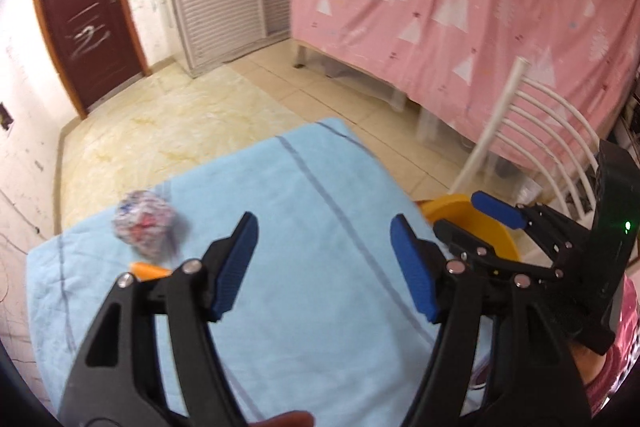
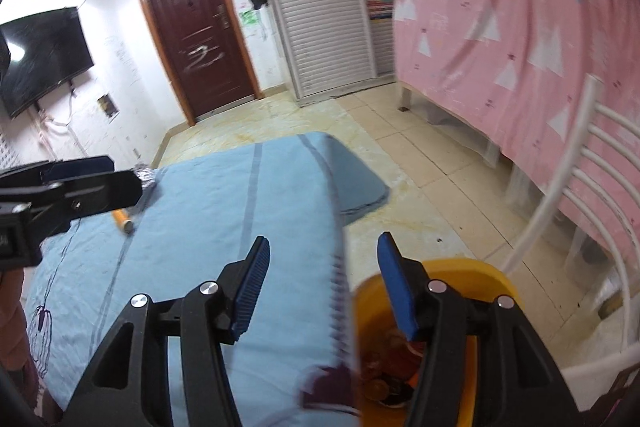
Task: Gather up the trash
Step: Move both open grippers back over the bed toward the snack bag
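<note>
Both grippers stood over a table draped in a light blue cloth [image 1: 280, 227]. Left gripper [image 1: 324, 259]: jaws apart, nothing between the pads. Right gripper [image 2: 324, 283]: jaws apart and likewise empty, hanging partly over the table's right edge and the yellow bin [image 2: 472, 271] that sat on the floor just beside that edge. Judged partly done: the bin already held several pieces, reddish and brown scraps, too blurred to name. Still on the cloth, near its far-left corner, lay a crumpled ball of printed wrapper [image 1: 144, 223] and, just nearer along the left edge, a small orange tube-like item [image 2: 123, 221]. So at least two pieces appeared left to fetch, and neither gripper had hold of either. The right wrist view alone looked down into the bin and showed its contents; it also gave the orange item whole, with a pale end, while the ball was mostly hidden there behind the left gripper. The left wrist view alone showed the ball in full, though smeared, and only a sliver of the orange item behind its own finger; of the bin it caught just the rim, behind the right gripper. A white chair [image 2: 580, 163] stood beyond the bin.
</note>
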Available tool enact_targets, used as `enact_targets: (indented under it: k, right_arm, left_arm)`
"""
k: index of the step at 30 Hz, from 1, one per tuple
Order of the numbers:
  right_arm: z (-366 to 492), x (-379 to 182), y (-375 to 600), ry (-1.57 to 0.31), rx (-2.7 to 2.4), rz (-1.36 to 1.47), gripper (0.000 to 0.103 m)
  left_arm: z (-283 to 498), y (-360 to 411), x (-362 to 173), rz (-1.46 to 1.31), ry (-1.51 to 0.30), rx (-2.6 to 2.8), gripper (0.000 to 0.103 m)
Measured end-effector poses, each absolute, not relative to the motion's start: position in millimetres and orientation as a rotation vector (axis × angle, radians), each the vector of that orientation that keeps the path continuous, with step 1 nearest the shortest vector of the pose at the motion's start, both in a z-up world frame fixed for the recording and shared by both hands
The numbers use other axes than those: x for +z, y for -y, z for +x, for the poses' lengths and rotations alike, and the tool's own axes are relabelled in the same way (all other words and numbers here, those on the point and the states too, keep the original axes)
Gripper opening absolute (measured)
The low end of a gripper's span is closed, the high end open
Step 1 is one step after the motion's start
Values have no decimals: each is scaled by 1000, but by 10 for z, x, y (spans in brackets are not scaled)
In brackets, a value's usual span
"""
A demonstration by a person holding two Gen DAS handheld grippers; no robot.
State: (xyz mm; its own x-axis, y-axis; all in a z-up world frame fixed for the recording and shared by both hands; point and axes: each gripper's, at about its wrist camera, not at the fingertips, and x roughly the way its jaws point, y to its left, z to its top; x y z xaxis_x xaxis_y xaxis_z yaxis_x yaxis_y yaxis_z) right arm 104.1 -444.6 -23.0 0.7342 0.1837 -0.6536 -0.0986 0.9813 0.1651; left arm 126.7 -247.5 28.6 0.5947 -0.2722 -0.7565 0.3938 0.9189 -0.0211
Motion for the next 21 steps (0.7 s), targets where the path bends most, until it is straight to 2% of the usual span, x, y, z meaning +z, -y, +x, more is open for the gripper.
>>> enact_targets:
  k: [5, 8, 18, 21]
  right_arm:
    - [1238, -185, 4005, -748, 221, 72, 51]
    - [1351, -171, 3734, -762, 273, 38, 51]
    - [1644, -167, 3046, -810, 421, -5, 53]
    - [1686, -191, 2869, -826, 444, -27, 54]
  left_arm:
    - [1422, 2100, 328, 138, -837, -342, 66]
    - [1541, 1866, 327, 126, -834, -306, 75]
    - [1929, 1349, 229, 105, -868, -252, 75]
    - [2041, 1237, 156, 100, -888, -248, 79]
